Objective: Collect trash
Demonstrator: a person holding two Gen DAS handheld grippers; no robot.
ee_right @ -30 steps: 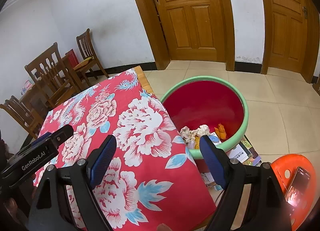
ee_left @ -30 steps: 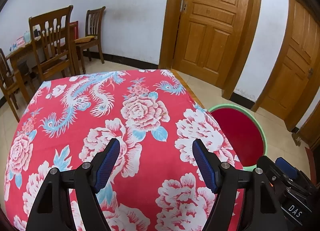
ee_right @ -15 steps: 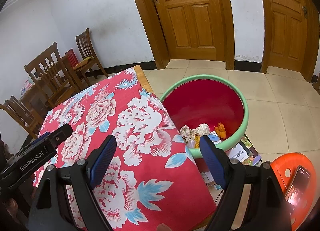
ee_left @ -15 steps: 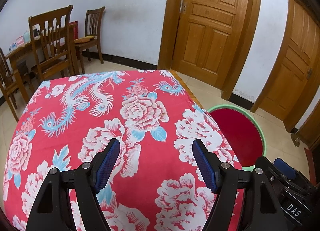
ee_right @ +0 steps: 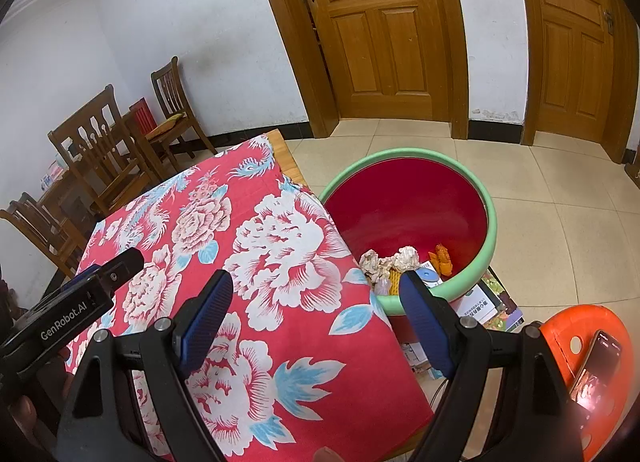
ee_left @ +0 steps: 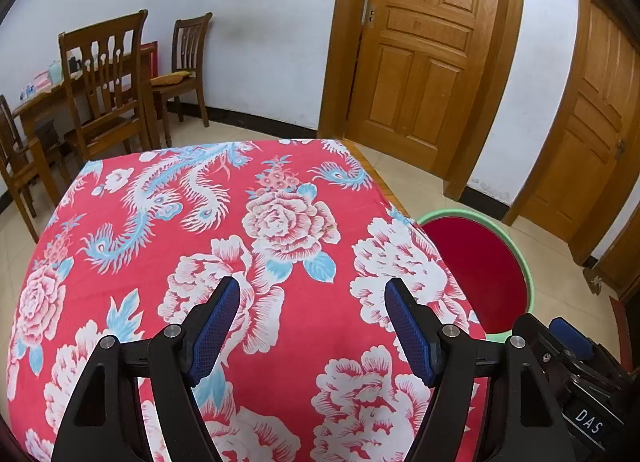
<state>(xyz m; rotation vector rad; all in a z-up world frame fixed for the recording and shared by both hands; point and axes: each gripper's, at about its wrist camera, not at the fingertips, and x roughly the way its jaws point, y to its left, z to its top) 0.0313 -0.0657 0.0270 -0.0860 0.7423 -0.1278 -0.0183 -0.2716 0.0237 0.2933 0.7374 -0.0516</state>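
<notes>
Almost nothing has shifted over the last second — both views sit nearly where they were, only drifting a touch, and that tells you plenty. Your left gripper [ee_left: 310, 326] hangs released over the desk [ee_left: 280, 302], blue pads spread wide with nothing between them. Your right gripper [ee_right: 316, 314] is just as slack, jaws apart and empty, parked over the desk's near corner with the bin [ee_right: 490, 230] just beyond its right finger.

Look at the cloth — red, flowered, and bare in both views, no scrap left on it that I can make out. The trash [ee_right: 394, 262] is down in the bin: crumpled paper wads, an orange piece, something yellow and a small blue disc, all heaped against the near wall below the green rim. In the left view only the bin's red inner wall shows [ee_left: 480, 262], so the heap is hidden from that side.

So the quiet means the drop is behind you and the collecting looks finished, or very close. My read — if anything remains, it's off the desk. There are papers or booklets [ee_right: 480, 302] on the floor under the bin, but I can't tell whether they count as trash. The phone [ee_right: 596, 370] on the orange stool [ee_right: 572, 326] is not yours to bin
</notes>
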